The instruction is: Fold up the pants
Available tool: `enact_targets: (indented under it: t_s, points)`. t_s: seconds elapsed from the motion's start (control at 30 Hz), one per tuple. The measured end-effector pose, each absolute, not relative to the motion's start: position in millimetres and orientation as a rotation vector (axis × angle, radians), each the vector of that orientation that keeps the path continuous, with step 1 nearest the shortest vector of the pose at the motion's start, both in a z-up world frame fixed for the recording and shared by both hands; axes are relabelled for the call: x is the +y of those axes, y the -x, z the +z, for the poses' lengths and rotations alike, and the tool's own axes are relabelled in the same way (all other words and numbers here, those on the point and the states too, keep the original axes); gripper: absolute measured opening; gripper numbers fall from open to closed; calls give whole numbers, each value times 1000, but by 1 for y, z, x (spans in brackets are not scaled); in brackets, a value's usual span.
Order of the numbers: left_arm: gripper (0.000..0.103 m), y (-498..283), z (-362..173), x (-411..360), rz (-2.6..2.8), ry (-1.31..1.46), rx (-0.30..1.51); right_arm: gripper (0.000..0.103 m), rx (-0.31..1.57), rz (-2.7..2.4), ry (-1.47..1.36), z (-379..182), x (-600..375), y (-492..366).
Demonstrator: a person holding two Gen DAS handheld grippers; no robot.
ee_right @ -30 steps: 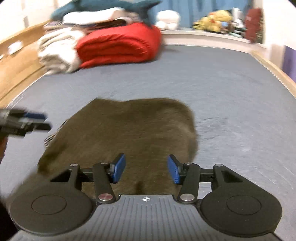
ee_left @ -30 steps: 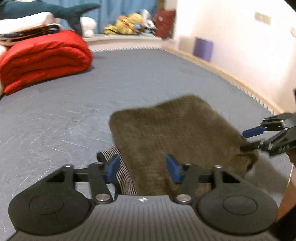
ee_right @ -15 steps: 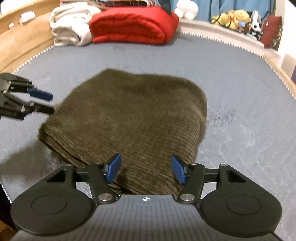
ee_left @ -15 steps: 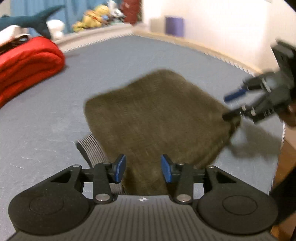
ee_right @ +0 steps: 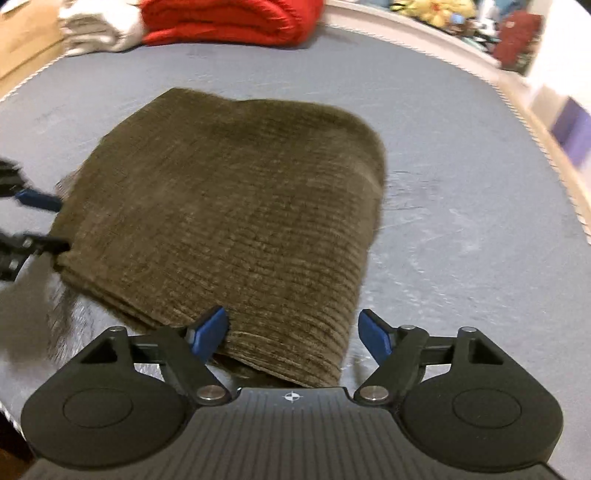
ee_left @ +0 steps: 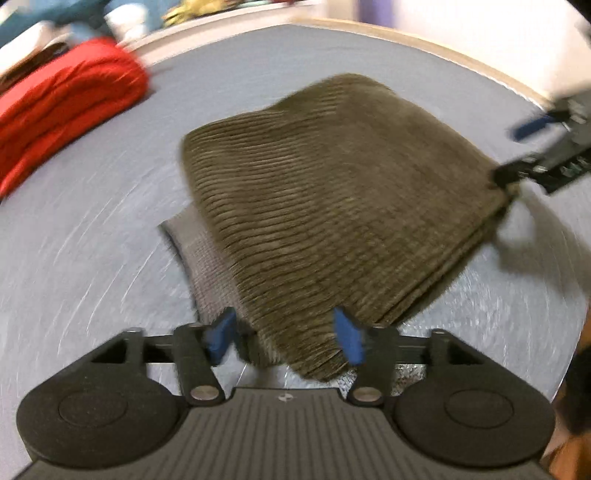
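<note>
The olive-brown corduroy pants [ee_left: 332, 206] lie folded into a thick stack on the grey bed [ee_left: 92, 240]; a striped grey waistband [ee_left: 210, 273] sticks out at the stack's left. My left gripper [ee_left: 282, 338] is open, its blue pads either side of the stack's near corner. My right gripper [ee_right: 293, 334] is open, straddling the other near corner of the pants [ee_right: 236, 221]. Each gripper shows in the other's view: the right [ee_left: 532, 151] at the stack's right corner, the left [ee_right: 37, 221] at its left edge.
A rolled red duvet [ee_left: 62, 99] lies at the far end of the bed, also in the right wrist view [ee_right: 229, 18], beside white folded linen [ee_right: 99, 22]. Soft toys [ee_right: 439, 7] sit at the far edge. A wooden bed rim [ee_left: 461, 55] runs along the wall.
Both grippers have moved down and in toward the near corners of the folded stack. Both opened wider. The view is more blurred from the motion.
</note>
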State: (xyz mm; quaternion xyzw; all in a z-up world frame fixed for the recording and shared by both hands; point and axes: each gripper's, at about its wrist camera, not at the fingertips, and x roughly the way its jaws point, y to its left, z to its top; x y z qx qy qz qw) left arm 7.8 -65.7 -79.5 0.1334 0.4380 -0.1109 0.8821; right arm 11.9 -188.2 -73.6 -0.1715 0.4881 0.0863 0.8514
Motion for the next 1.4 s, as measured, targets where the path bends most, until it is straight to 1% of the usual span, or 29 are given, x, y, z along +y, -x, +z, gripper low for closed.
enact_targets:
  t_s: [0.03,0.07,0.1,0.13,0.23,0.33,0.43,0.57,0.6,0.63,0.77,0.93,1.17,1.4]
  points:
    - [82,-7,-73,-62,-196,-243,934,91,1018,136,345,-66,-187,-11]
    - [82,-3,-63,-60,-172,-206,936,93,998,98,311,-56,-186,-7]
    - [85,4,-51,-57,-163,-173,912,99,967,87,258,-42,-187,-1]
    - [90,11,-42,-56,-152,-150,881,102,934,90,206,-30,-187,6]
    - [91,44,-17,-55,-40,-79,780,102,828,61,101,0,-188,32]
    - [91,63,-10,-62,-52,6,749,102,752,8,17,11,-190,58]
    - [91,67,-18,-69,-40,50,724,102,722,-29,-1,2,-189,77]
    - [91,57,-34,-77,14,51,762,102,698,-41,73,-26,-181,81]
    - [95,55,-36,-77,21,36,764,102,709,-43,98,-35,-178,78]
    - [103,52,-38,-79,27,22,762,102,740,-65,103,-43,-175,75]
    - [103,42,-42,-77,73,23,789,102,807,-26,12,-48,-175,61]
    - [103,41,-49,-76,88,63,818,102,805,-19,-5,-41,-163,53]
    - [103,30,-66,-77,112,58,854,102,825,-12,37,-55,-156,41]
    - [103,29,-65,-81,108,73,854,102,838,0,42,-59,-153,40]
